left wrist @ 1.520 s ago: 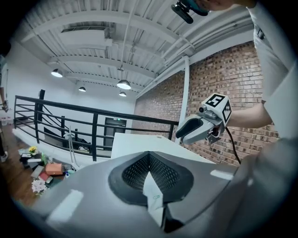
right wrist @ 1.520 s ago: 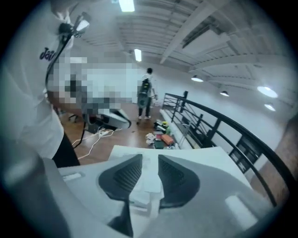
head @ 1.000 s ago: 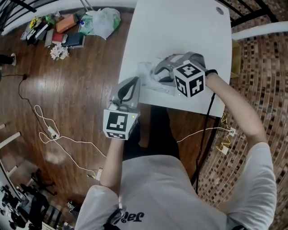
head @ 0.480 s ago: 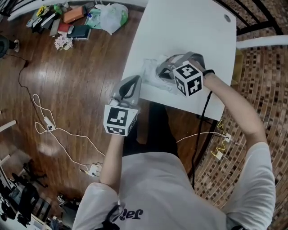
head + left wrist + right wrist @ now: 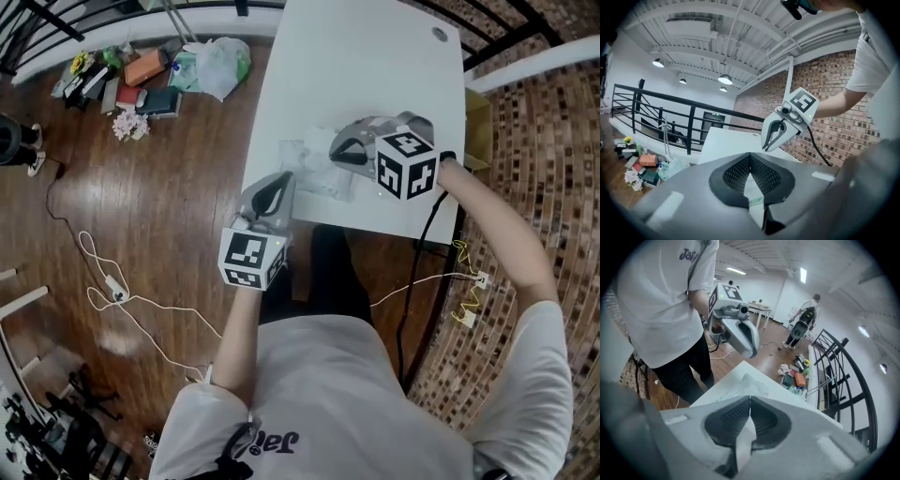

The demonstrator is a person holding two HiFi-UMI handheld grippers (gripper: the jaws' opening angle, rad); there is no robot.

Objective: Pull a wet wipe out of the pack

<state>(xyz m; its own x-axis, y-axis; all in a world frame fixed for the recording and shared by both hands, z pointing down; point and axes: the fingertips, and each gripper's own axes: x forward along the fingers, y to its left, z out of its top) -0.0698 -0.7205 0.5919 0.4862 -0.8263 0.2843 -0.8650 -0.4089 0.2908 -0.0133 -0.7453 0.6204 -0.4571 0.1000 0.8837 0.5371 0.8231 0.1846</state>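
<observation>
Grip finding: right gripper point(image 5: 339, 150) jaws are closing on a white wipe point(image 5: 742, 446) over the pack point(image 5: 312, 169) near the table's point(image 5: 375, 66) near-left edge, while left gripper point(image 5: 281, 180) is clamped on what appears to be the pack's left edge; recommend a slow, straight pull with the pack held firmly.

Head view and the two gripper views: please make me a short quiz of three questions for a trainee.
1. True or false: the pack lies on a chair.
2. What does the right gripper have between its pads? A) something white B) a black cable C) nothing
3. In the head view, which gripper's marker cube is beyond the table's edge?
Key: 1 false, it lies on the table. 2 A, a white sheet; the jaws are closing on it. 3 the left gripper, marker cube.
</observation>
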